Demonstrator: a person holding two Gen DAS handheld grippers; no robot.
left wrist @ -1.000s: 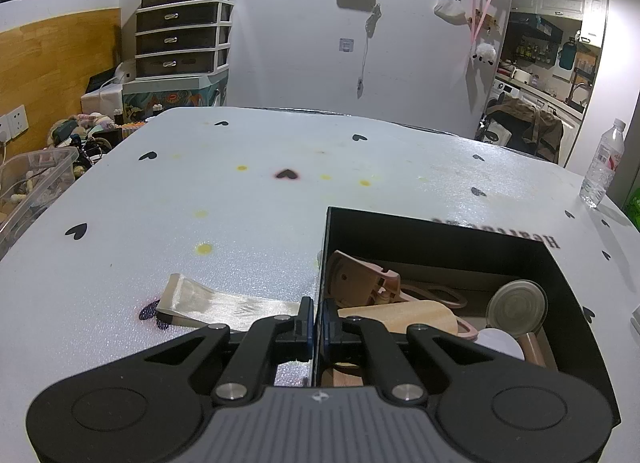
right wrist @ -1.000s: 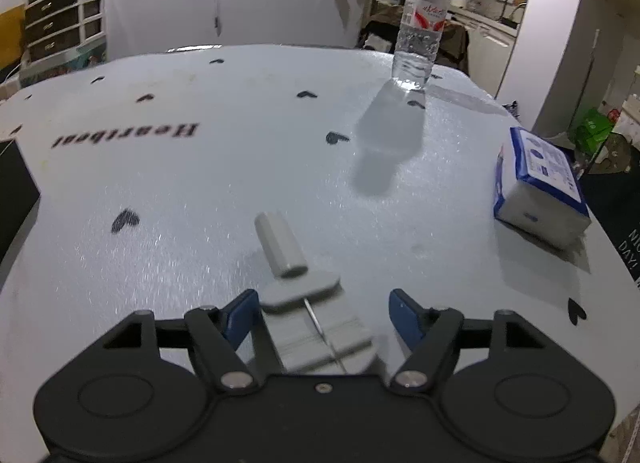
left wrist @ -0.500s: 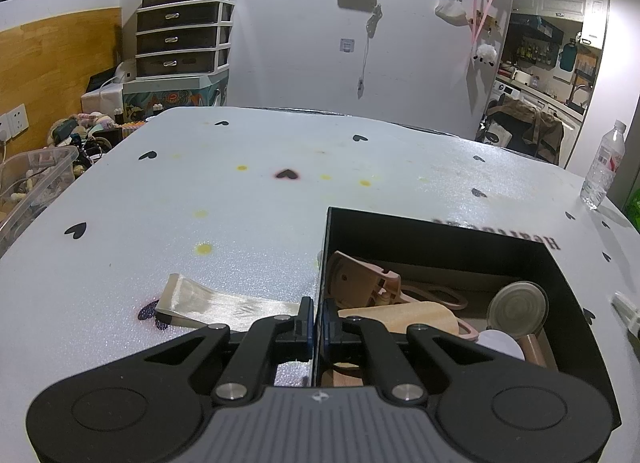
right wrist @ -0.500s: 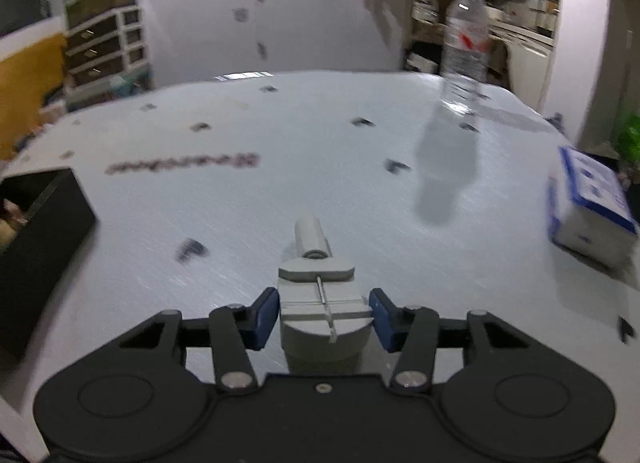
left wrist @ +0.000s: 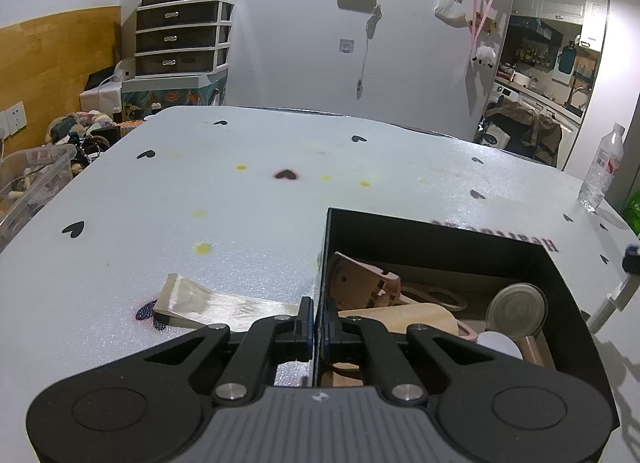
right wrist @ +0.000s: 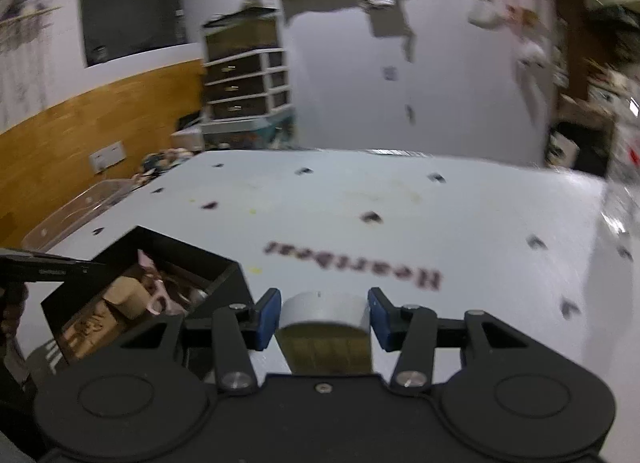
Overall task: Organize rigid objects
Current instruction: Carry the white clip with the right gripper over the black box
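Worktop (right wrist: 460, 223) fills mid-frame. Black box (left wrist: 436, 235), lower right, pinched at its left wall by the closed left hand-held gripper (left wrist: 316, 323). Grey tool (right wrist: 324, 317), bottom centre, clamped in the right hand-held gripper (right wrist: 322, 317): probably stiff, light; best gripped across the broad head.

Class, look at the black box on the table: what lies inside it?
Inside the black box lie pinkish wooden pieces, a tan wooden block and a round metal lid. The left tongs, clamped on its wall, hide the near corner.
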